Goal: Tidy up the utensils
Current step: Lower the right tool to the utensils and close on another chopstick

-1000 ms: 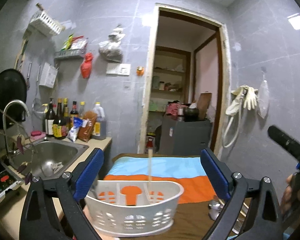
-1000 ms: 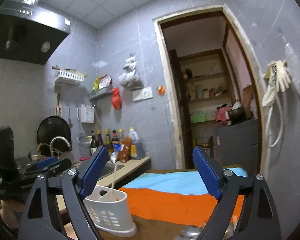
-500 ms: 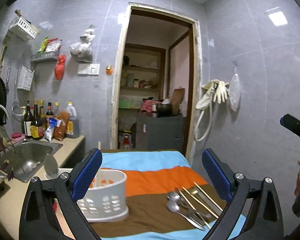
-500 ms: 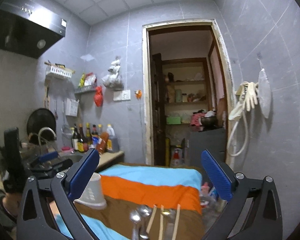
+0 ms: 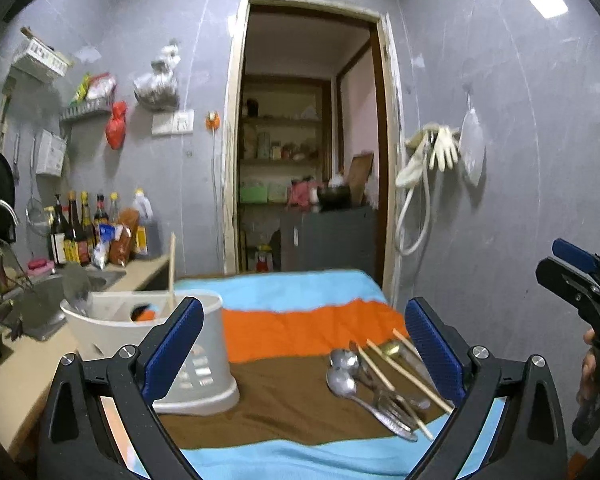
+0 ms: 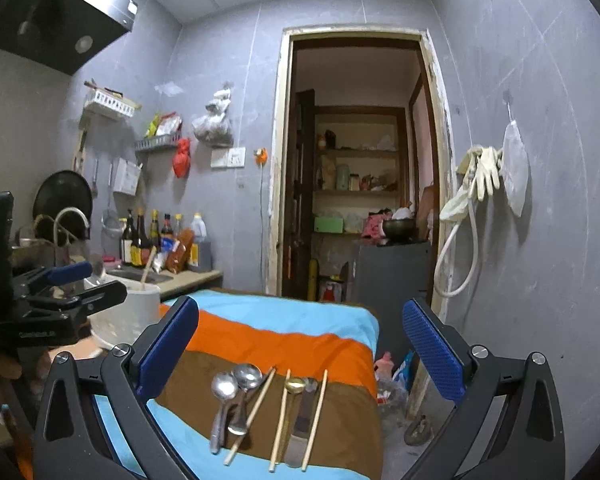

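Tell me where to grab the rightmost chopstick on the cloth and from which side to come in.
Grip the rightmost chopstick near mid-length, coming straight down from above with the open right gripper, jaws across its width. It lies flat on the striped cloth, running away from the camera. The knife lies close on its left, so the inner finger probably has little room.

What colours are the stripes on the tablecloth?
The tablecloth has light blue, orange and brown stripes, clearest in the right wrist view.
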### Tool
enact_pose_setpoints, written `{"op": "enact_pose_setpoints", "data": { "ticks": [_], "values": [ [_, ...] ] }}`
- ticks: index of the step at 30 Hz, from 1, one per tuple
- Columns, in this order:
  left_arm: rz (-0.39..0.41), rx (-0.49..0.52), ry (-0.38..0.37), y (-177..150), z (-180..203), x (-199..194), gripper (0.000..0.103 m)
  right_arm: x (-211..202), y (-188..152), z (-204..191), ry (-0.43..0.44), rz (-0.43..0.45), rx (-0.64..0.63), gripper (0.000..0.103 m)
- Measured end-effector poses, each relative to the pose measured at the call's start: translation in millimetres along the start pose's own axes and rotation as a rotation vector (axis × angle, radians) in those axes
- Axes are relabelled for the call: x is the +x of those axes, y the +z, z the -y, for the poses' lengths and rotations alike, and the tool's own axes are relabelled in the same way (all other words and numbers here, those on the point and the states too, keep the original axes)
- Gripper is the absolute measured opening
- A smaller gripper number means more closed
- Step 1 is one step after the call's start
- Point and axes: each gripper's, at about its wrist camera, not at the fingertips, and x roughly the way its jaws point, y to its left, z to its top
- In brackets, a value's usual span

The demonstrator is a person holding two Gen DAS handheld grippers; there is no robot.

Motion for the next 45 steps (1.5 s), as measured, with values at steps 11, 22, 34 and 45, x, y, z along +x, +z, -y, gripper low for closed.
{"op": "enact_pose_setpoints", "data": {
  "ticks": [11, 22, 34, 45],
  "values": [
    [-0.269, -0.032, -0.069, -29.7, 1.3, 80.2, 0.099, 77.2, -35.5, 38.0, 0.014, -0.212, 0.047, 0.091],
    [-0.479, -0.096, -0.164, -44.0, -14.2, 138.2, 0.068, 156.0, -68.0, 62.8, 0.048, -0.519, 0.120, 0.050],
    [-0.654, -0.181, -0.284, -52.8, -23.4, 178.8, 0.029, 199.1, -86.4, 69.3, 0.072, -0.691, 0.134, 0.033],
    [-0.693, -0.241, -0.314, -57.8, -34.2, 185.5, 0.016, 222.7, -92.6, 63.4, 0.095, -0.786, 0.110, 0.022]
  ]
}}
